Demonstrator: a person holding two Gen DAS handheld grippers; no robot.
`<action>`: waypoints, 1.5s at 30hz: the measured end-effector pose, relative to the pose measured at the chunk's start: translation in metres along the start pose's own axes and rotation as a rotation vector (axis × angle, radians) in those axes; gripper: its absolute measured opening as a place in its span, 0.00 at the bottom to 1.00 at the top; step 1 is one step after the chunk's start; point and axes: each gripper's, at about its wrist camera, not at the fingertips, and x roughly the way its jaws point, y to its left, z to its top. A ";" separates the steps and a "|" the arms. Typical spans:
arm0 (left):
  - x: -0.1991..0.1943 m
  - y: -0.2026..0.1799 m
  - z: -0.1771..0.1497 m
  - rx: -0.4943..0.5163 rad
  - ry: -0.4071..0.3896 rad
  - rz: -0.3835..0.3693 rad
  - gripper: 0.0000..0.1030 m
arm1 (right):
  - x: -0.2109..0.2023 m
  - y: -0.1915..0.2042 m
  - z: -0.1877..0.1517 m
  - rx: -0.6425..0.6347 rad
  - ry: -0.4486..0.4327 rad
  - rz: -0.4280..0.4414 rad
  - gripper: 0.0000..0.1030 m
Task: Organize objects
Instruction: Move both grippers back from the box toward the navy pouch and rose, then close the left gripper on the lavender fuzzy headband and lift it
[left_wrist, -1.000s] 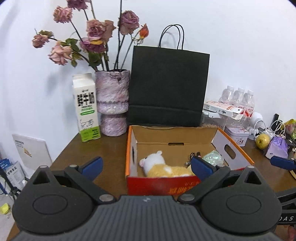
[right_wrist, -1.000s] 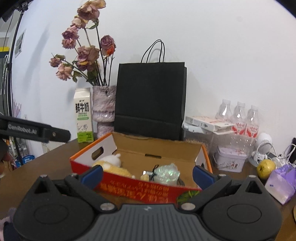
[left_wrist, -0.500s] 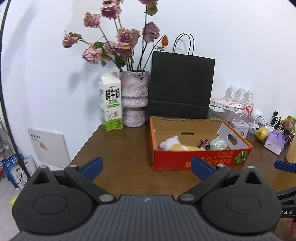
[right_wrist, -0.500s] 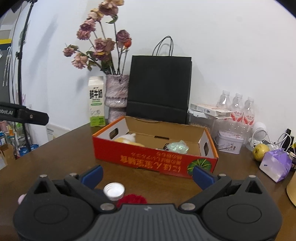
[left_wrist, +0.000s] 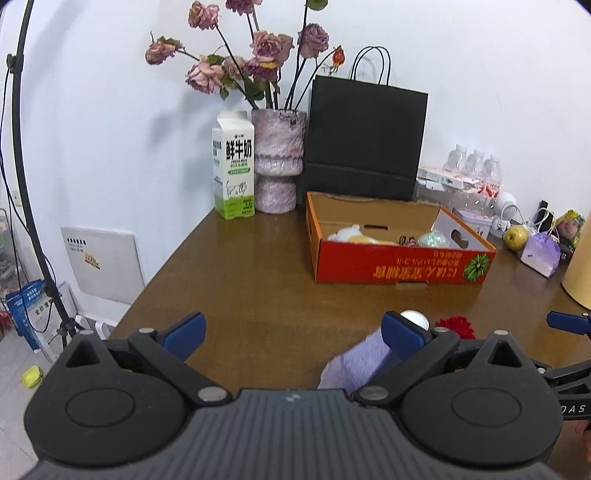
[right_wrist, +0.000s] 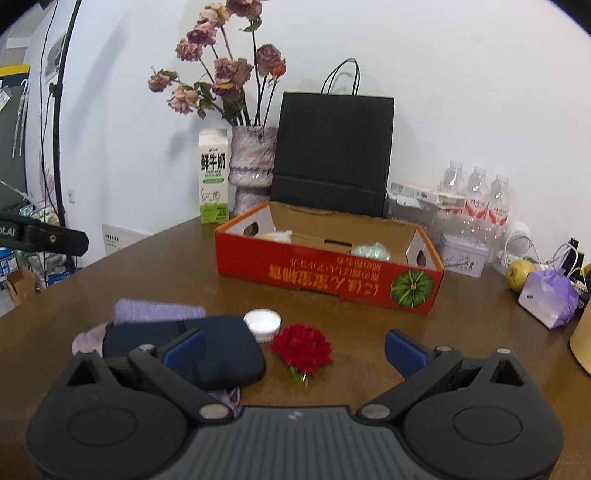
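right wrist view: the right claw (right_wrist: 295, 345) hangs wide and empty above the brown table (right_wrist: 155, 266). by its left finger lies a dark navy pouch (right_wrist: 207, 350) over something lilac and fuzzy (right_wrist: 155, 311). between the fingers, just ahead, sit a white cap (right_wrist: 263, 322) and a red flower (right_wrist: 302, 348), touching or nearly so. farther ahead stands the red box (right_wrist: 328, 275), a plush toy (right_wrist: 277, 235) and a shiny ball (right_wrist: 371, 251) inside. off right, a yellow fruit (right_wrist: 519, 274). the left claw (left_wrist: 293, 332) is also wide, holding nothing, with the box ahead of its right finger.
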 end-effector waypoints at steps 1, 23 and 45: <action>0.000 0.001 -0.003 -0.002 0.005 0.002 1.00 | 0.000 0.001 -0.002 -0.001 0.006 0.001 1.00; 0.023 0.002 -0.079 0.092 0.095 -0.080 1.00 | 0.022 -0.010 -0.042 0.068 0.059 -0.029 1.00; 0.036 0.032 -0.070 0.015 0.042 0.040 0.34 | 0.029 -0.011 -0.046 0.060 0.079 -0.031 1.00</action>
